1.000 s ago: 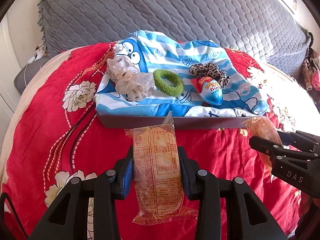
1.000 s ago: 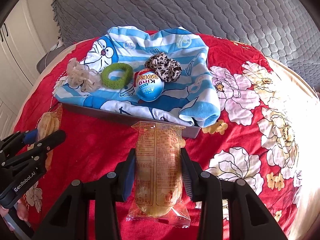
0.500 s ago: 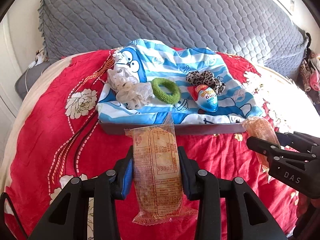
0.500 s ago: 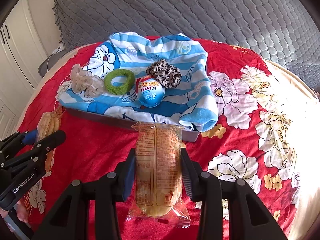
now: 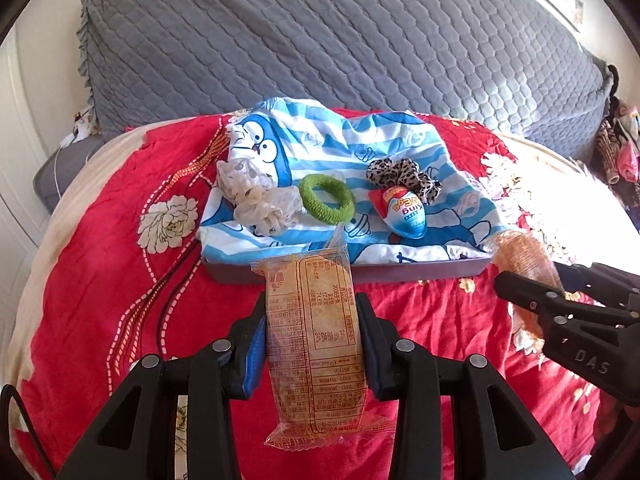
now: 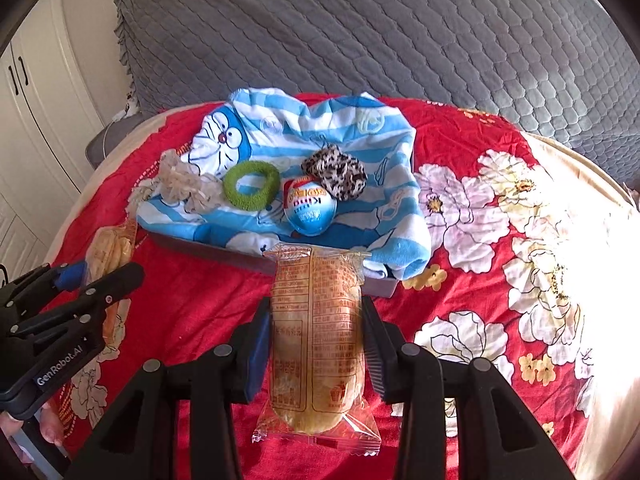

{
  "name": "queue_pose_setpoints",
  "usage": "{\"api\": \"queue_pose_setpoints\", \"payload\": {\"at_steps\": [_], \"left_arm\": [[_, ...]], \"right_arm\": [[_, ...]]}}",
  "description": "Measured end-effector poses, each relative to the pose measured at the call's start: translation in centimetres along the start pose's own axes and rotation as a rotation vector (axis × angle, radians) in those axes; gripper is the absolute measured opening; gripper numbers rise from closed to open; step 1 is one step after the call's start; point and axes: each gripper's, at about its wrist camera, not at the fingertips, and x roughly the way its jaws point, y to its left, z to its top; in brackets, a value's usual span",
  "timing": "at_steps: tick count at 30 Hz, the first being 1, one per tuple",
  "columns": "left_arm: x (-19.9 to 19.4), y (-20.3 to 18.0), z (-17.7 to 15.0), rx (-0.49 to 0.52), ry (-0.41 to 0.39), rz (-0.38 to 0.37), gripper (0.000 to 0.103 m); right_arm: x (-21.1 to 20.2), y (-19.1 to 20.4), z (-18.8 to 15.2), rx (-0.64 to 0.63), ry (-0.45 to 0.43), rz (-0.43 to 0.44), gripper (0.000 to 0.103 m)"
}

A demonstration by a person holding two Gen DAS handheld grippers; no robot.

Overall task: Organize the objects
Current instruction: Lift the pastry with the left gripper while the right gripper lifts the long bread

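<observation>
My left gripper (image 5: 312, 308) is shut on a clear-wrapped bread packet (image 5: 316, 344), held lengthwise just short of the grey tray (image 5: 400, 272). My right gripper (image 6: 315, 312) is shut on a second wrapped bread packet (image 6: 318, 344), in front of the tray's (image 6: 380, 284) right corner. Each gripper also shows at the edge of the other's view, its packet sticking out ahead. On the tray lies a blue striped cartoon cloth (image 5: 360, 140) with a white scrunchie (image 5: 256, 196), a green scrunchie (image 5: 326, 198), a leopard scrunchie (image 5: 404, 174) and a blue egg-shaped treat (image 5: 404, 212).
Everything rests on a bed with a red flowered cover (image 6: 480, 208). A grey quilted headboard cushion (image 5: 340, 40) rises behind the tray. White cupboard doors (image 6: 36, 120) stand at the left, and a pile of clothes (image 5: 620, 148) lies at the far right.
Both grippers have risen a little with their bread packets, so the tray sits lower and smaller in both views. Neither grip has changed.
</observation>
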Motion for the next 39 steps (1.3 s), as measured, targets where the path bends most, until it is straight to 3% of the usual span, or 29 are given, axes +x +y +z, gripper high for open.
{"api": "queue_pose_setpoints", "payload": {"at_steps": [39], "left_arm": [[-3.9,-1.7,3.3,0.050,-0.086,0.015,0.041]], "right_arm": [[-5.3,0.6,2.2,0.001,-0.166,0.020,0.042]]}}
